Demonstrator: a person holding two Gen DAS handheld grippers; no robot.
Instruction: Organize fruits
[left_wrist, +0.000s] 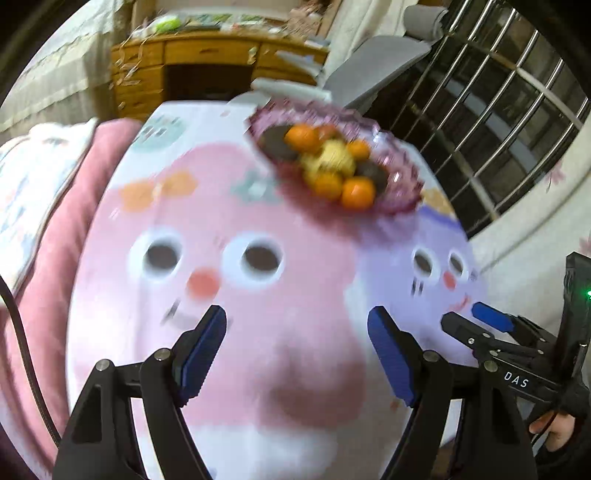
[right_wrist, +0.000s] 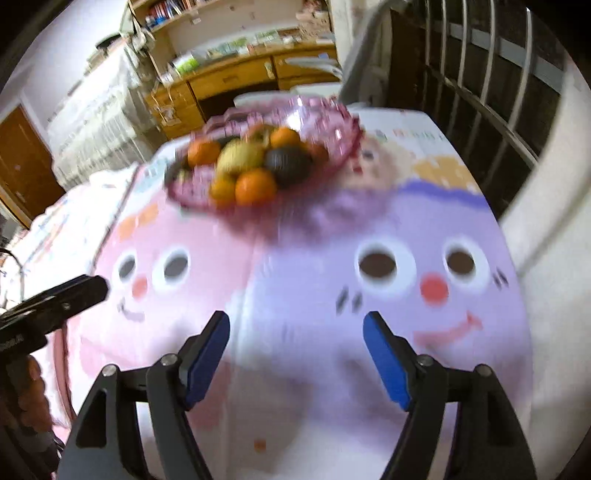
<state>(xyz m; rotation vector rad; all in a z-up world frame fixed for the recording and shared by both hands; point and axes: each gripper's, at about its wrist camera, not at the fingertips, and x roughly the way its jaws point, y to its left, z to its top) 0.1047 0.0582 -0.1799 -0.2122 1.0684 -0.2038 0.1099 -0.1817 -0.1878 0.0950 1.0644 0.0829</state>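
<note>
Two views, both blurred: I read each in turn.
Left wrist, gripper: my left gripper (left_wrist: 296, 319) hung over the cartoon-print tablecloth (left_wrist: 258, 369), its blue pads (left_wrist: 389, 354) well apart and nothing between them, so the jaws stood released.
Left wrist, fruit: the fruits (left_wrist: 328, 162) lay piled in a pink glass bowl (left_wrist: 402, 173) on the far right part of the cloth, well ahead of my fingers.
Left wrist, kinds: I made out several oranges (left_wrist: 357, 192), some yellow fruit (left_wrist: 334, 157) in the middle and dark rounded pieces (left_wrist: 275, 142); the blur kept me from naming them closer.
Left wrist, other tool: my right gripper (left_wrist: 474, 319) showed at the right edge, a hand (left_wrist: 554, 428) on its handle.
Left wrist, background: a wooden desk (left_wrist: 207, 59) stood behind the table, a barred window (left_wrist: 491, 110) to the right.
Right wrist, gripper: my right gripper (right_wrist: 296, 320) was also spread, empty, above the purple face on the tablecloth (right_wrist: 332, 369).
Right wrist, fruit: the same bowl (right_wrist: 332, 125) sat ahead, left of centre, with the fruits (right_wrist: 251, 166) heaped inside; an orange (right_wrist: 255, 186) lay nearest me.
Right wrist, other tool: my left gripper's black finger (right_wrist: 70, 293) entered from the left edge; I could not tell its jaws from here.
</note>
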